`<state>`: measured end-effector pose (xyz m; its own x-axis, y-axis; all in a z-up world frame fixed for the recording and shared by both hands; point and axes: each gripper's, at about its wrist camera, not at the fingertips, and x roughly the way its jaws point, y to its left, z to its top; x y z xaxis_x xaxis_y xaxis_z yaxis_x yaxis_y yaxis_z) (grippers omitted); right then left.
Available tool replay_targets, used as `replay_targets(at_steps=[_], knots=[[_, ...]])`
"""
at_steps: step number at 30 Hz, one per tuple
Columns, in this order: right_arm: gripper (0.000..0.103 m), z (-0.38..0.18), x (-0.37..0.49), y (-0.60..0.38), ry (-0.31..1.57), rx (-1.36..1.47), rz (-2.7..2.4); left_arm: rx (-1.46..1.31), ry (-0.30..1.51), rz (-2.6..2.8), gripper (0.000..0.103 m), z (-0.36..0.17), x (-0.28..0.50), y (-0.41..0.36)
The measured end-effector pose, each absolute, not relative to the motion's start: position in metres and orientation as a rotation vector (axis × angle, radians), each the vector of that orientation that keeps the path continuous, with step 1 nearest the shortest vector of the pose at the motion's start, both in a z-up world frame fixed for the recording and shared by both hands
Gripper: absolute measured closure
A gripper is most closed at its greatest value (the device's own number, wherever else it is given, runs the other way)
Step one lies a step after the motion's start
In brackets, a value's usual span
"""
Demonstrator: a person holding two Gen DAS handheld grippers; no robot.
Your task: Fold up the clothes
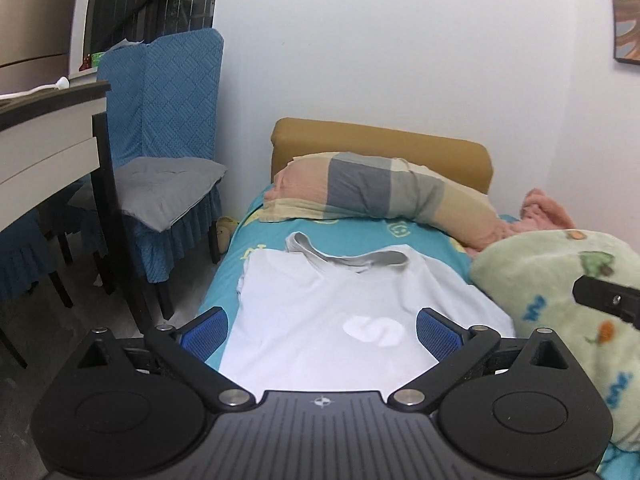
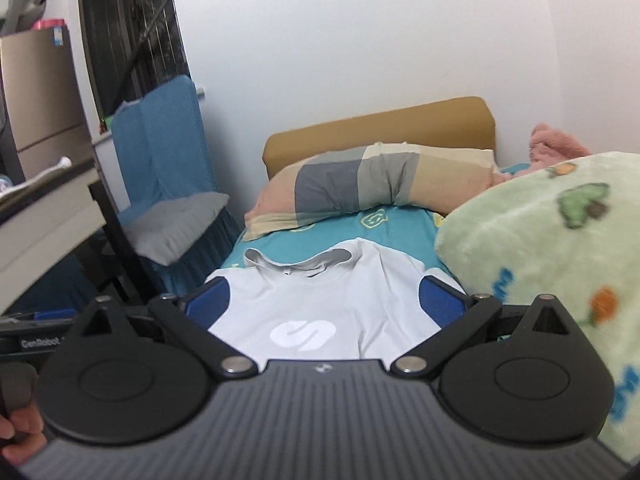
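Seen from the left wrist, the left gripper (image 1: 322, 330) hangs with jaws wide apart over the white shirt (image 1: 340, 304), spread flat at centre frame on the teal bed (image 1: 424, 232). From the right wrist, the right gripper (image 2: 324, 300) likewise gapes above the shirt (image 2: 332, 292), collar toward the pillow (image 2: 372, 184) at upper centre.

A bulky pale-green fleece blanket (image 1: 560, 304) crowds the right of the frame, and a checked pillow (image 1: 380, 192) blocks the upper centre. At left, past the teal bedsheet's (image 1: 224, 292) edge, stands a blue-covered chair (image 1: 168, 128); the centre lies open.
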<state>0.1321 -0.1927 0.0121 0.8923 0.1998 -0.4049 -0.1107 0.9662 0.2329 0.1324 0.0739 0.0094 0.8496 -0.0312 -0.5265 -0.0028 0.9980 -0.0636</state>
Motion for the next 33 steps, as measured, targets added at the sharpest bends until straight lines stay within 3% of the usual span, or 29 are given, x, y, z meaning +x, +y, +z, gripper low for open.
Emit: replay_targets(at_steps=[8, 19, 33], knots=[[0.000, 0.027, 0.089, -0.195, 0.423, 0.177, 0.128, -0.166, 0.602, 0.048, 0.001, 0.033, 0.115, 0.072], [0.000, -0.041, 0.080, -0.198, 0.452, 0.284, 0.167, -0.214, 0.685, 0.100, 0.003, -0.020, 0.144, 0.091], [0.000, -0.072, 0.087, -0.172, 0.362, 0.130, 0.153, -0.190, 0.719, 0.183, 0.006, -0.079, 0.179, 0.130]])
